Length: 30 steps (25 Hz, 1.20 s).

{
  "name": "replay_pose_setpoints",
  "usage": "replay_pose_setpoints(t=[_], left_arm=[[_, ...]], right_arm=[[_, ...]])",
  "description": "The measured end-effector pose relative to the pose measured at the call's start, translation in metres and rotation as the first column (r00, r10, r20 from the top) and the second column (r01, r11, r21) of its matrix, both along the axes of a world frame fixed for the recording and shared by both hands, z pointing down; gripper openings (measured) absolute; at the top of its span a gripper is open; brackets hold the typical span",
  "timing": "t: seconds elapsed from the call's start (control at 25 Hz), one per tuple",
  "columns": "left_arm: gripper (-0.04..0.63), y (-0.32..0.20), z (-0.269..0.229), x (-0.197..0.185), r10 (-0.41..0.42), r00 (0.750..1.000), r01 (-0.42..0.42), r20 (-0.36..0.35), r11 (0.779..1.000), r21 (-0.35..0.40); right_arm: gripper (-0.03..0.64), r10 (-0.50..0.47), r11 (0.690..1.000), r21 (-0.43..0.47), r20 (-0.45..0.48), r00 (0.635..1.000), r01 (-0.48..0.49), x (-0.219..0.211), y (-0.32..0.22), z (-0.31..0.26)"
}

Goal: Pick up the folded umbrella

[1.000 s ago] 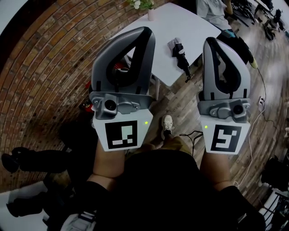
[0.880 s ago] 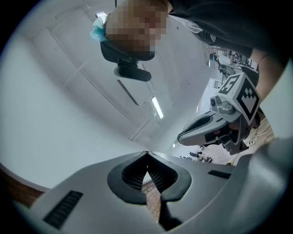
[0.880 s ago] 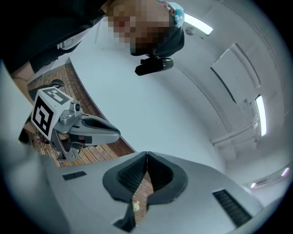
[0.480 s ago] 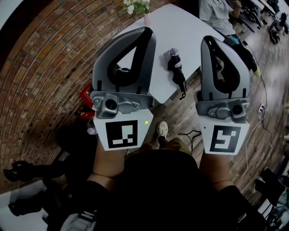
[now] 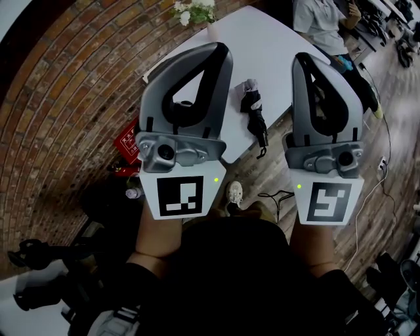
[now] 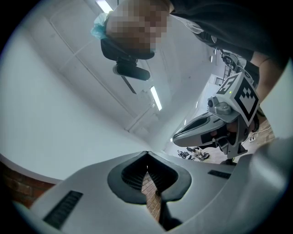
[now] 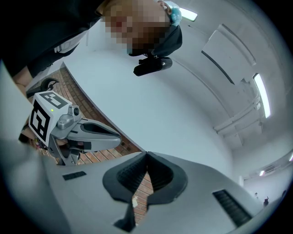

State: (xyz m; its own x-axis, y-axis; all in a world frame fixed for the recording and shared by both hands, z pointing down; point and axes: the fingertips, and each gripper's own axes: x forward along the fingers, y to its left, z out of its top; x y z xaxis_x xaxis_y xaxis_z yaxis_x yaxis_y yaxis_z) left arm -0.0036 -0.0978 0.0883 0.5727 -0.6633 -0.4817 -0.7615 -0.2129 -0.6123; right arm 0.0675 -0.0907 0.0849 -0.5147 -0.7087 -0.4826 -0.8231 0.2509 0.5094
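Though raised side by side before the chest, clenched all the same: left gripper [image 5: 222,47] with its dark tips pressed together and nothing between them, right gripper [image 5: 303,58] likewise pinched shut and empty. Same story along each gripper's own jaws, pads meeting at the tip, only brickwork [image 5: 72,85] showing through the gap lower down.

Ahead and below, a white table [image 5: 269,46], top mostly bare. Near-left side hidden behind the left gripper. Near-right edge running on a slant in the clear gap between the two grippers, down to a corner just above the shoe [image 5: 234,192]. Beyond that edge, open wood-plank floor [image 5: 289,157], crossed by a thin black cable [image 5: 279,195] close to the shoe. To the left, brickwork with a red box [image 5: 129,141] and dark clutter at its foot, so tighter on that side. At the table's far edge, a vase of white flowers [image 5: 193,10]; at its far right corner, a seated person [image 5: 321,20].

Between the grippers as seen from the head camera, and well apart from both: the folded umbrella [image 5: 252,111]. Lies flat on the table close to the near-right edge, lengthwise roughly toward the camera. Black, compact, bunched fabric, with a grey patch at the far end. Near end narrower, reaching the table's edge, a small loop seeming to hang past it.
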Motion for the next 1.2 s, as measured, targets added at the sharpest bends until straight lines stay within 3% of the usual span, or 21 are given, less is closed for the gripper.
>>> replay_pose_setpoints(t=[0.52,1.2], left_arm=[[0.012,-0.042,0.01,0.03,-0.017,0.999,0.018,0.028,1.0,-0.02],[0.012,-0.053,0.01,0.042,-0.026,0.999,0.028,0.038,0.999,-0.03]], right_arm=[[0.028,-0.041,0.999,-0.016,0.005,0.999,0.041,0.02,-0.042,0.008],[0.028,-0.059,0.998,-0.016,0.051,0.997,0.06,0.034,-0.054,0.01]])
